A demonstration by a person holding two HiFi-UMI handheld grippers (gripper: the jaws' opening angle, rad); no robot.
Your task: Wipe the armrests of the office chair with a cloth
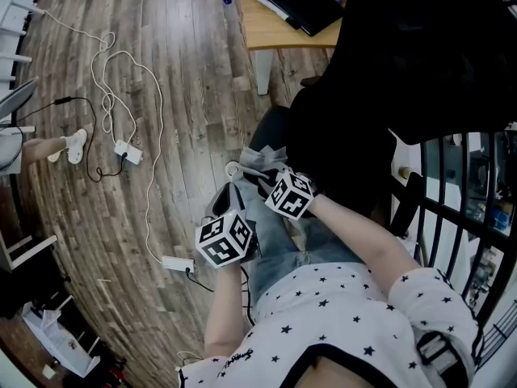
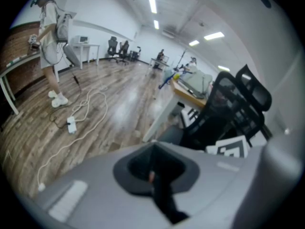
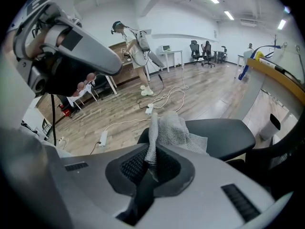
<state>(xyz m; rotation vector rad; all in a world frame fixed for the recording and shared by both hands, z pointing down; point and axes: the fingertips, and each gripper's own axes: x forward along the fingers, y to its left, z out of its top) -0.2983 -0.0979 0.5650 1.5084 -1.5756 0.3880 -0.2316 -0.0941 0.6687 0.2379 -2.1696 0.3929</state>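
Low in the middle of the head view sit two cubes [image 1: 224,239], one on each gripper, and both wear black and white square marks that are patterns and not letters. On the right gripper [image 3: 150,162] the jaws are squeezed shut on a grey cloth [image 3: 174,130]. The cloth is bunched up, sticks up out of the jaws in the middle of the right gripper view and flops over to the right. Just behind it is the black seat of the office chair [image 3: 224,135], and I cannot tell if the cloth touches the seat. The left gripper [image 2: 153,173] has its jaws pressed together; only a tiny pink spot shows in the dark gap, too small to name. From the head view the left gripper is lower and more to the left than the right one, and they are close together. The chair's tall black back fills the upper right of the head view. At the top of that view is a wooden desk [image 1: 283,31] with a flat black thing [image 1: 299,2] on it. White cords [image 1: 121,79] loop over the wood floor [image 1: 178,95] on the left side, and a white power strip [image 1: 178,263] lies near the left gripper's cube. A person [image 2: 50,37] stands far off in the upper left of the left gripper view.
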